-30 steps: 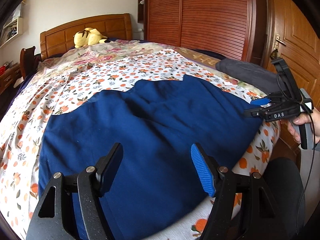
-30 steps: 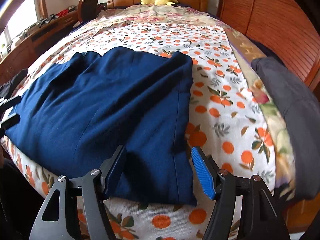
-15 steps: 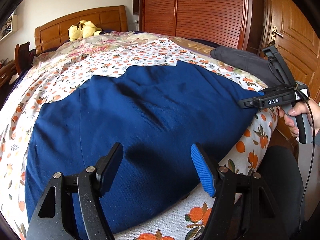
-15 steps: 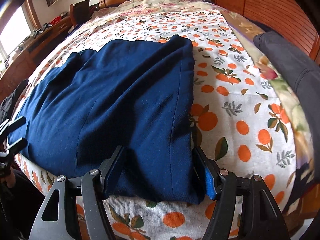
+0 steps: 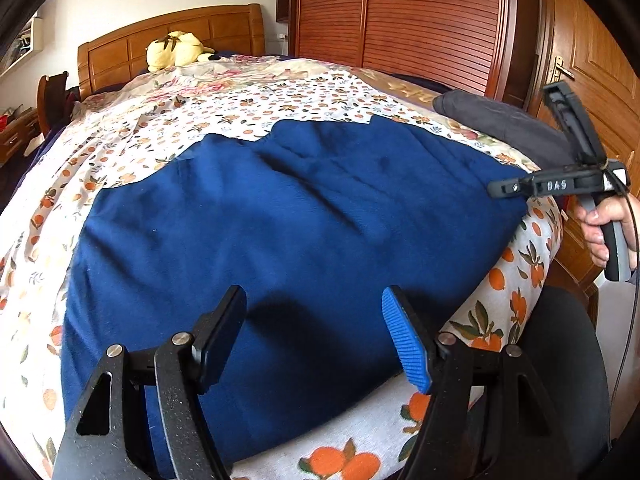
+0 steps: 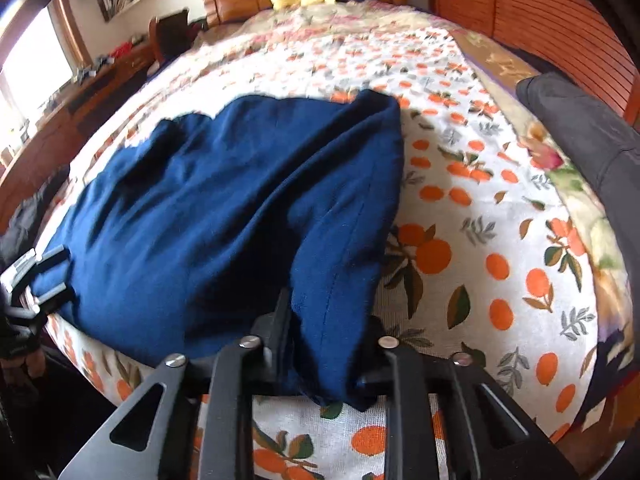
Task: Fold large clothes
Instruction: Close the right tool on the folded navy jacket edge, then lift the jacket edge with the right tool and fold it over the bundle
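R tongs clamped on navy garment corner, L tongs agape over it, orange-print bedsheet beneath

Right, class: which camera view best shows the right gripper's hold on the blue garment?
The right wrist view: the right gripper is shut on the blue garment's near corner. The left wrist view shows it only side-on at the garment's edge.

Garment solid navy blue, no print. Bedsheet white with orange fruit and green/grey leaves. Quilt further up: cream, pink floral. Plush toy pale yellow, dark markings. Headboard and wardrobe doors reddish-brown wood, doors slatted. Folded cloth at bed edge dark grey. Left gripper black frame, one blue ribbed pad. Right gripper black.
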Demonstrator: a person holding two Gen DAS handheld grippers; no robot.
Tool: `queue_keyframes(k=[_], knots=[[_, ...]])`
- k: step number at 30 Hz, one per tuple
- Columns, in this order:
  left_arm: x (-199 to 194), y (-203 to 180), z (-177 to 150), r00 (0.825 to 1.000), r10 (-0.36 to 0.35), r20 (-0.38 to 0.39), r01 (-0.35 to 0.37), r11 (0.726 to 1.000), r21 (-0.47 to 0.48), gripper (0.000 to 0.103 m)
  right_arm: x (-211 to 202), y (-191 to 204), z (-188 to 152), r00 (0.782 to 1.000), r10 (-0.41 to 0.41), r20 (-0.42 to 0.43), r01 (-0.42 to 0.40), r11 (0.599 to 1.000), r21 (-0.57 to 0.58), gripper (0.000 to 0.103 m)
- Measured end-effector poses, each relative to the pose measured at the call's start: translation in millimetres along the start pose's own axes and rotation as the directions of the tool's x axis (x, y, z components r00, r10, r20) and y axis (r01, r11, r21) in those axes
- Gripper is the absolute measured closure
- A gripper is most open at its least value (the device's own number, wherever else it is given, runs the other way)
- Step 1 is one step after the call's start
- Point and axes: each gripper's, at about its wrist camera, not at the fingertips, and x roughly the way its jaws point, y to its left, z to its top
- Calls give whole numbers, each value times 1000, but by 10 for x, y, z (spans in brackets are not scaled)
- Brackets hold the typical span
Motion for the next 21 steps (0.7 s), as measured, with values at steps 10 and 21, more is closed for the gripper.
queue_keyframes(k=[10,21], knots=[[-344,310,-69,998,15,59,-13,999,-44,32,-347,459,244,990,19,137,-11,998,-61,87],[-780,726,-242,990,69,125,-56,993,-107,32,-591,1743,642,941,248,228,-179,941,-287,88]])
